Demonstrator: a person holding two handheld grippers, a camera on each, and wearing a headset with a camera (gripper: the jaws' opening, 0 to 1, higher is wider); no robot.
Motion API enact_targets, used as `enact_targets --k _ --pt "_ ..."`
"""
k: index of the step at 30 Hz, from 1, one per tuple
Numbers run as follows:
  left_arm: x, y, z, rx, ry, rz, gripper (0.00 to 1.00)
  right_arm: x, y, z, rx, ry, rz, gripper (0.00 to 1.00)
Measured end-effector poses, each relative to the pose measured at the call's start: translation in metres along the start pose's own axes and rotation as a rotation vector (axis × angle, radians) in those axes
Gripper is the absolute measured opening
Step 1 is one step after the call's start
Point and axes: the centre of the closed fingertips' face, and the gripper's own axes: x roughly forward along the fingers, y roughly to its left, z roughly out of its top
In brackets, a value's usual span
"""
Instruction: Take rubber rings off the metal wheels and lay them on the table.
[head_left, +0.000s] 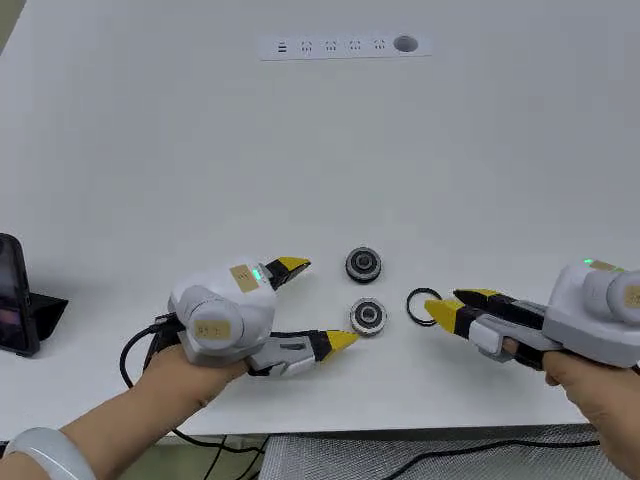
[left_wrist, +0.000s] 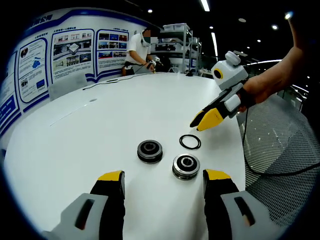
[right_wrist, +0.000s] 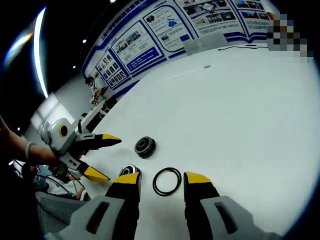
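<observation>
Two small metal wheels lie flat on the white counter (head_left: 300, 150) between the tools. The far wheel (head_left: 363, 264) looks dark around its rim, so I judge that it wears its rubber ring. The near wheel (head_left: 368, 316) shows bright metal and seems bare. One loose ring (head_left: 422, 305) lies flat on the counter just right of the near wheel.

The left tool (head_left: 320, 302) is spread wide and holds nothing, with both wheels in front of its tips. The right tool (head_left: 455, 305) is partly spread and empty. In the right gripper view the loose ring sits between its yellow tips without being pinched.

The fitted ring is probably thin, soft, stretchy and very light, and seated snugly on its rim. The wheel is stiff, heavier and likely to slide on the smooth counter. A sensible hold is one tool clamping the far wheel across its metal sides. The other tool would then nip the ring at its outer edge and peel it off. A hard tug could snap it loose and flick it away.
</observation>
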Motion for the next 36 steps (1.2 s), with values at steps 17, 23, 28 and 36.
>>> enact_targets --k 17,23,28,36 --pt "0.026 0.011 0.032 0.043 -0.019 0.004 0.49 0.026 0.024 0.007 -0.017 0.009 0.071 0.37" --pt "0.032 0.01 0.032 0.064 -0.001 -0.011 0.4 0.029 0.024 0.012 -0.009 -0.001 0.076 0.32" --pt "0.037 0.01 0.029 0.073 0.029 -0.01 0.37 0.031 0.024 0.014 0.002 -0.002 0.077 0.32" --pt "0.043 0.008 0.03 0.084 0.047 -0.018 0.25 0.033 0.024 0.013 0.027 -0.006 0.075 0.3"
